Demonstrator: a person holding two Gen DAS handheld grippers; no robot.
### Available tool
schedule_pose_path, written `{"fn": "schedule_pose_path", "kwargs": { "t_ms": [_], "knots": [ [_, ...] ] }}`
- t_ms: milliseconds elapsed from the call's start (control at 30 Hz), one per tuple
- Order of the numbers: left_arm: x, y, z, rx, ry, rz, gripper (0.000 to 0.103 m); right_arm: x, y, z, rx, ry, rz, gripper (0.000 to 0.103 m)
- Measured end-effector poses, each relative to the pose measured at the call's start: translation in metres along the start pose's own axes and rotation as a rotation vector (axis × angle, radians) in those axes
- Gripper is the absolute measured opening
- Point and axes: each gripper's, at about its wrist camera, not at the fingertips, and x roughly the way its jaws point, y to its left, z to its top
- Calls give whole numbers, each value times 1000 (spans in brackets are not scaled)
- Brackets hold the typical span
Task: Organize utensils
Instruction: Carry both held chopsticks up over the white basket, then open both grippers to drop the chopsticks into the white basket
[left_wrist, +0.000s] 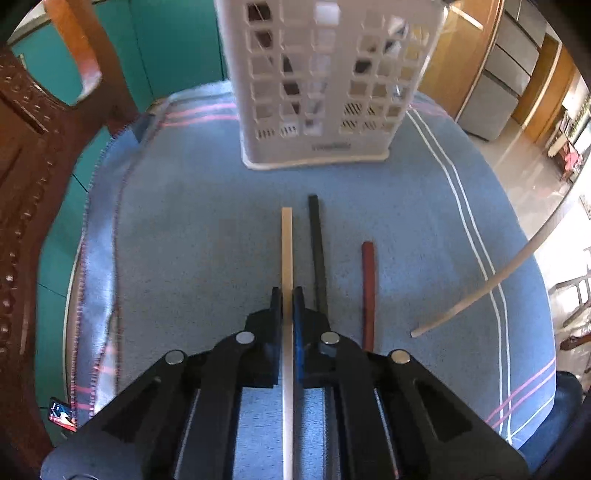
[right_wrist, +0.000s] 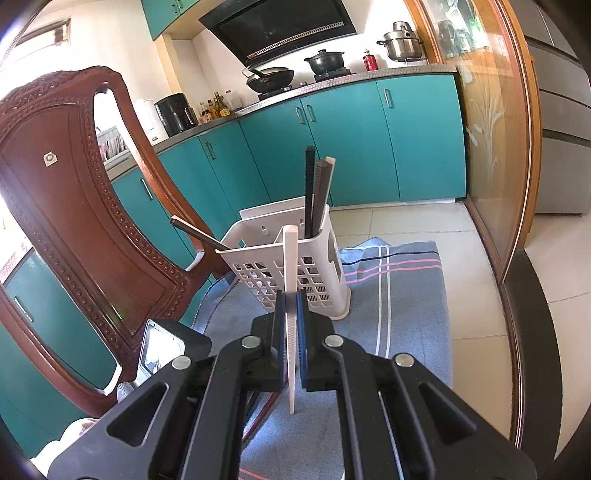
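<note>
The blue striped cloth (left_wrist: 207, 206) covers the whole work surface, with a carved wooden chair (right_wrist: 66, 206) drawn up against it, and the white slotted caddy (right_wrist: 295, 266) stands upright at its far side as the place the utensils belong. The left gripper (left_wrist: 287, 299) points steeply down with its jaws nipped narrow on a cream chopstick (left_wrist: 287, 236), which runs along the cloth towards the caddy; whether its far end rests on the cloth or has lifted clear I cannot tell. The right gripper (right_wrist: 291, 301) is clamped just as tightly on a white chopstick (right_wrist: 290, 258), held upright in the air short of the caddy's near wall. The risk, as I judge it, lies in the thin grips: each stick is pinched at a single spot, so it may swivel between the pads and arrive crooked, striking the caddy's rim or lattice instead of dropping into a compartment, and a knock could tip the light caddy. The left stick also lies just beside its dark neighbour, so dragging it could scatter the row. By count: one caddy, holding three sticks upright in its right compartment and one dark stick leaning out at the left; on the cloth, a black chopstick (left_wrist: 317, 251) and a reddish-brown chopstick (left_wrist: 368, 291); two sticks are in the grippers.
</note>
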Motion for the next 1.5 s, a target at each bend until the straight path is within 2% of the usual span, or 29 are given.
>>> {"fn": "schedule_pose_path", "kwargs": {
  "t_ms": [233,333,400,500,633,733,833,1000,1133,1200,1333,1433,1500],
  "knots": [
    [-38,5,11,-39,-128,-9,7,-9,8,4,-16,-30,4,7],
    [-74,11,11,-45,-210,-37,7,-17,12,6,-24,-51,3,7],
    [-101,14,14,-55,-274,-62,7,-25,16,10,-34,-72,4,7],
    [-155,26,24,-77,-415,-107,7,-39,22,19,-41,-110,10,7],
    [-219,44,53,-133,-589,-165,7,-53,31,41,-63,-158,11,7],
    [-251,50,80,-174,-708,-182,7,-60,41,67,-83,-205,9,7],
    [-262,55,106,-215,-778,-167,7,-64,48,95,-88,-259,6,7],
    [-232,51,136,-223,-787,-105,7,-60,52,138,-67,-399,14,7],
    [-184,41,144,-197,-723,-74,7,-28,49,147,-48,-459,-27,7],
    [-168,39,142,-189,-694,-69,7,-2,47,143,-59,-453,-66,7],
    [-152,33,135,-164,-672,-46,7,55,40,132,-75,-362,-121,7],
    [-146,34,129,-162,-649,-57,7,76,38,121,-101,-324,-138,7],
    [-148,37,119,-163,-651,-61,15,79,38,115,-112,-300,-143,7]
  ]
}}
